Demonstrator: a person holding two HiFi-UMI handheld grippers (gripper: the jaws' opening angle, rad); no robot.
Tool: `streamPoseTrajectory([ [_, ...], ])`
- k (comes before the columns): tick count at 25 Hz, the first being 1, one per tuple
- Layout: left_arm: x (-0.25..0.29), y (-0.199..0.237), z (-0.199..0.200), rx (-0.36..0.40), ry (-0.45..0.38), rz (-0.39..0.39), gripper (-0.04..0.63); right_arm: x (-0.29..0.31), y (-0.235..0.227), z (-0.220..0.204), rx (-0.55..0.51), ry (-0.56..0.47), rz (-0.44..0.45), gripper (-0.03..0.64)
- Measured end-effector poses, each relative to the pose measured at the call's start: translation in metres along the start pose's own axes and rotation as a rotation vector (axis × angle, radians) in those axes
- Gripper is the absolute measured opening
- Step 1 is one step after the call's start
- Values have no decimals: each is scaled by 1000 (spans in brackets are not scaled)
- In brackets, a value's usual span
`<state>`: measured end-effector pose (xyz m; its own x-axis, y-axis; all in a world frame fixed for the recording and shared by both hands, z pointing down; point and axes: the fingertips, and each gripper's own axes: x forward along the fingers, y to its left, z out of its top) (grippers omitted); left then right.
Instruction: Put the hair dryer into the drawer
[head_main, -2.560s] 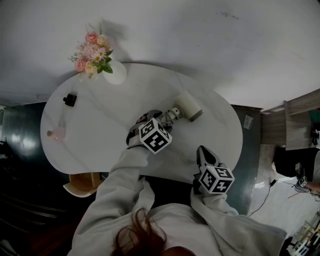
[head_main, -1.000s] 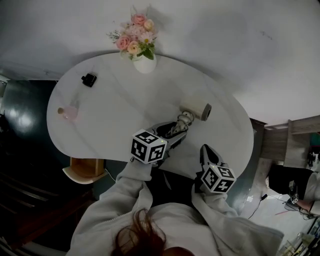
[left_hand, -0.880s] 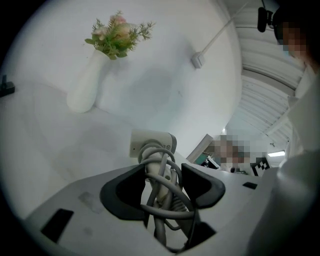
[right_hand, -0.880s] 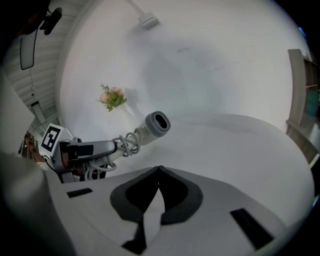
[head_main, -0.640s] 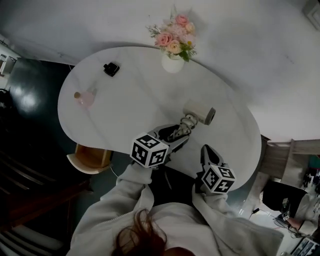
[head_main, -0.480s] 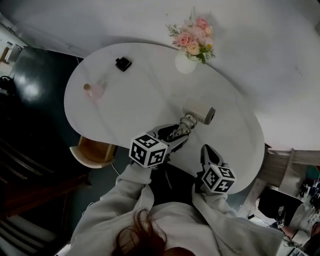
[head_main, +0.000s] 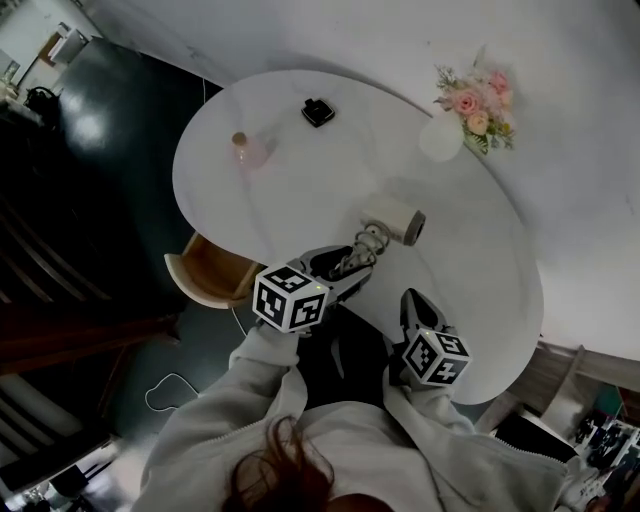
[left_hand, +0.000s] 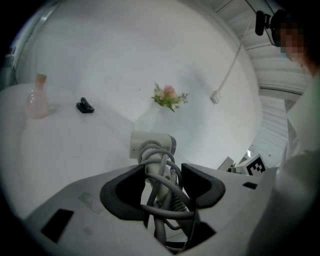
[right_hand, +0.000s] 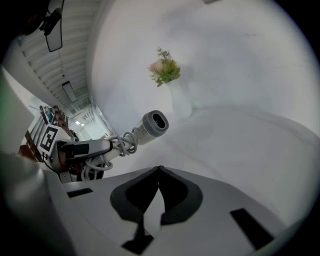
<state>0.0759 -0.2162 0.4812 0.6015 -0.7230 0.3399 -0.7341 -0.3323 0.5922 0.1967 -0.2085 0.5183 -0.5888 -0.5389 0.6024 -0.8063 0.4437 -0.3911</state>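
Note:
The white hair dryer (head_main: 392, 218) hangs above the near edge of the white table (head_main: 300, 190), its cord wound round the handle. My left gripper (head_main: 352, 262) is shut on that cord-wrapped handle. In the left gripper view the handle and cord loops fill the gap between the jaws of the left gripper (left_hand: 162, 175), and the hair dryer (left_hand: 152, 145) points away. My right gripper (head_main: 410, 300) hovers just to the right, shut and empty. The right gripper (right_hand: 159, 170) has its tips meeting; the hair dryer (right_hand: 152, 122) shows to its left. An open wooden drawer (head_main: 215, 272) juts from under the table, left of my left gripper.
On the table stand a white vase of pink flowers (head_main: 445, 135) at the far right, a pink bottle (head_main: 247, 150) and a small black object (head_main: 318, 112) at the far side. Dark floor with a loose cable (head_main: 175, 385) lies to the left.
The hair dryer has come off the tabletop in my left gripper. The whole view has swung: the table has turned to the right and the drawer now lies close beside my left gripper.

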Motion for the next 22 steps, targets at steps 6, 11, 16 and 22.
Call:
streamPoseTrajectory([
  [6, -44, 28, 2, -48, -66, 68, 232, 20, 41, -1, -66, 52, 61, 49],
  [11, -81, 49, 5, -78, -113, 120, 232, 37, 75, -6, -119, 93, 114, 49],
  [16, -117, 73, 0, -108, -156, 188, 232, 55, 105, -14, -169, 134, 164, 49],
  [22, -160, 97, -10, -156, -206, 261, 232, 75, 138, -20, -222, 165, 215, 49],
])
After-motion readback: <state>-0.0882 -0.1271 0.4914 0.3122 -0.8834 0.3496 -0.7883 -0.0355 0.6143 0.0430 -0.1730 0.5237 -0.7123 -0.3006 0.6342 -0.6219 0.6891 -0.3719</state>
